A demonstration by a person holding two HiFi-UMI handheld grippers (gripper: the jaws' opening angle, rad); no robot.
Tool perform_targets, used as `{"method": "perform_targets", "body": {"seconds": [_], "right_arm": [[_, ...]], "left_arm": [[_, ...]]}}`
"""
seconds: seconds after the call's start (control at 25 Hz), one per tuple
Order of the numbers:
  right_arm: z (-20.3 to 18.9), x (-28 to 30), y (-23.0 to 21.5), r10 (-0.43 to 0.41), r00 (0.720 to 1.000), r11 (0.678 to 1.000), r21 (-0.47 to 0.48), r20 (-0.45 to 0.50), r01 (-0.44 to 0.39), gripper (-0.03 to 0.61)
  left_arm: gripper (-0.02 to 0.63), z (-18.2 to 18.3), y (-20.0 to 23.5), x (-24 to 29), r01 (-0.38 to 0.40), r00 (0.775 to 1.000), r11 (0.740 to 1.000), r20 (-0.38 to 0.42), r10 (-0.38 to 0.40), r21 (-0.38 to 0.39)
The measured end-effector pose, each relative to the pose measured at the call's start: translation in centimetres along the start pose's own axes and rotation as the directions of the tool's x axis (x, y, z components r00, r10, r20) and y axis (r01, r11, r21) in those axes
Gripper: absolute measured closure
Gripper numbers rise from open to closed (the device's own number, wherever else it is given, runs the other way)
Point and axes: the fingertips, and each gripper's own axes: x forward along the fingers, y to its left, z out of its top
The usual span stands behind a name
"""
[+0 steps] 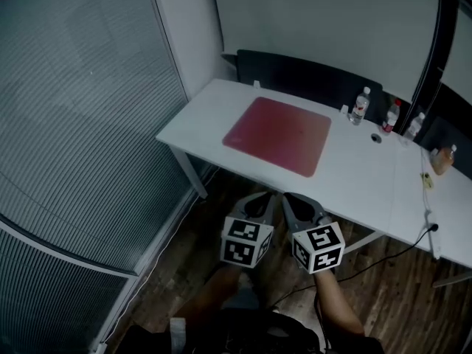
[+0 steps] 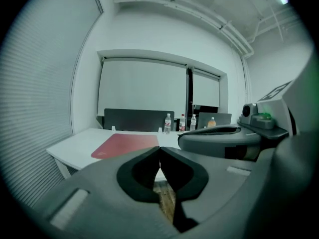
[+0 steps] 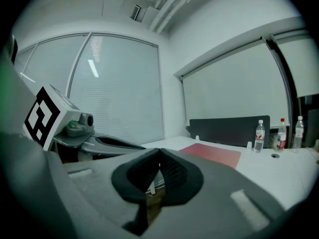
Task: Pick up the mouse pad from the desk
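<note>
A red square mouse pad (image 1: 279,135) lies flat on the white desk (image 1: 199,124), towards its left half. It shows ahead of the jaws in the left gripper view as the mouse pad (image 2: 127,144) and in the right gripper view as the mouse pad (image 3: 212,153). My left gripper (image 1: 264,199) and right gripper (image 1: 292,200) hang side by side over the wooden floor, short of the desk's near edge. Both are shut with nothing between the jaws. From the side cameras, the left gripper (image 2: 160,149) and the right gripper (image 3: 159,152) each show their tips meeting.
Three water bottles (image 1: 359,106) stand at the desk's back right by a dark partition (image 1: 302,76). A small dark object (image 1: 376,138) and an orange-capped item (image 1: 442,161) lie further right. A cable (image 1: 383,253) trails below. Window blinds (image 1: 81,102) fill the left.
</note>
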Motion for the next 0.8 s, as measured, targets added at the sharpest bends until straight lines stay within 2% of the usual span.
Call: {"method": "perform_targets", "body": {"seconds": [0.24, 0.48, 0.8], "right_arm": [[0.3, 5.4, -1.0, -0.005, 1.000, 1.000, -0.002, -0.031, 0.004, 0.577], [0.5, 9.8, 0.0, -0.010, 0.997, 1.000, -0.011, -0.071, 0.009, 0.577], [1.4, 13.5, 0.3, -0.070, 0.994, 0.998, 0.003, -0.083, 0.070, 0.577]], "left_arm": [[0.607, 0.3, 4.7, 2.9, 0.013, 1.000, 1.000, -0.013, -0.013, -0.017], [0.607, 0.4, 9.0, 4.0, 0.042, 0.999, 0.998, -0.009, -0.042, -0.049], [0.607, 1.1, 13.1, 4.8, 0.082, 0.997, 0.996, -0.001, -0.082, -0.047]]}}
